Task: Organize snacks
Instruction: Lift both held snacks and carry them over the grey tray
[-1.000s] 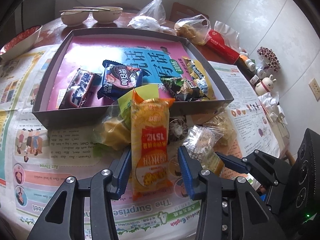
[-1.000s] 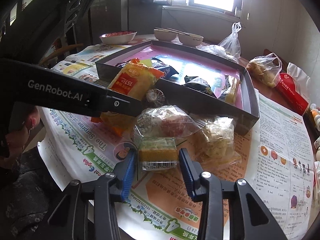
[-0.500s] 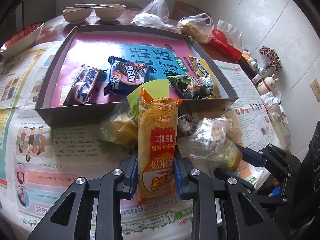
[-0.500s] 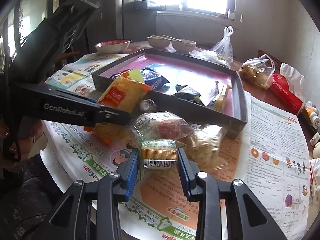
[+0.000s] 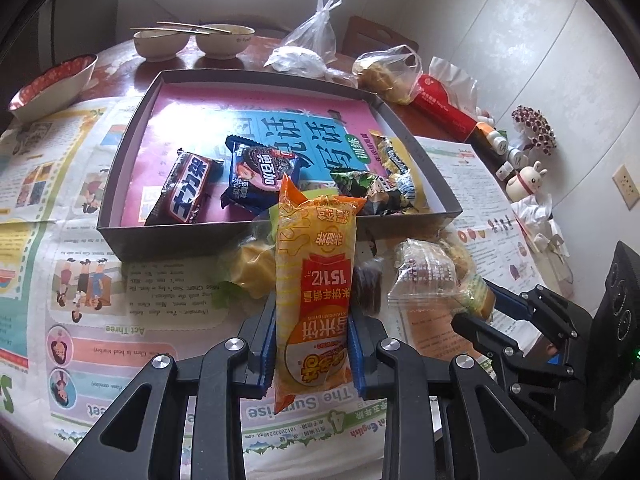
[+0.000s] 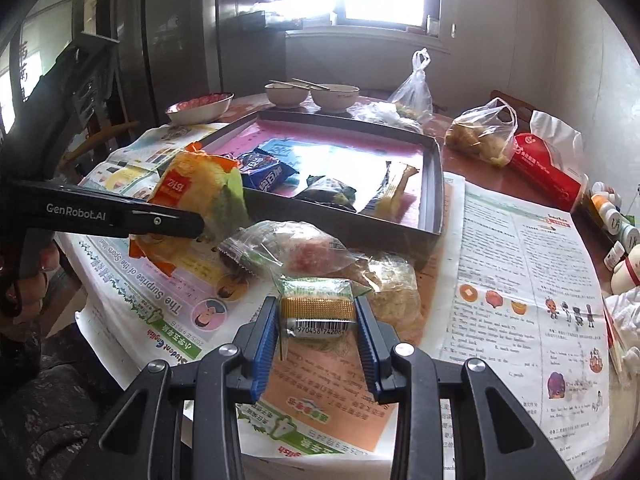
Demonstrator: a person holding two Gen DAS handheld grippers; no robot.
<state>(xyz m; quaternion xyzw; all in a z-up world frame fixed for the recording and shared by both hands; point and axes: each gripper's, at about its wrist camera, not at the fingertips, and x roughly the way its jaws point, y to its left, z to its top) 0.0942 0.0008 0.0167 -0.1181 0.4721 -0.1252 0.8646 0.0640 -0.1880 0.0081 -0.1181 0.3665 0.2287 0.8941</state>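
Where the left wrist view looks down its fingers: four wrapped snacks counted inside the shallow grey cardboard tray with the pink-and-blue liner (image 5: 120, 236), namely a dark brown chocolate bar wrapper (image 5: 186, 188), a dark blue cookie packet (image 5: 260, 174), a green-black crinkled packet (image 5: 366, 190) and a yellow-black packet (image 5: 394, 160) against the right wall; two pale ceramic bowls (image 5: 192, 40) behind, chopsticks laid across. Left gripper (image 5: 312, 350) clamped on the long yellow-and-orange rice cracker bag (image 5: 316, 280), blue pads pressing both sides of its lower half, red band with white characters across the middle, orange crimped top reaching over the tray's near wall. Compared with a second earlier: jaws then wide apart around the bag, now closed onto it, bag lifted and standing more upright. Just right of it, a clear plastic packet (image 5: 428, 280) on the printed newspaper (image 5: 100, 308), with the right gripper's blue fingertips at its far end. Seen next from the right wrist: right gripper (image 6: 316, 332) narrowed onto one small green-and-gold wrapped biscuit pack (image 6: 318, 308), barcode facing the camera, pads touching both ends; a second ago those jaws wide open either side of it. Beyond, two clear bags of pastries (image 6: 332, 256) on the newspaper before the tray, and the cracker bag held raised at left, near the tray's corner.
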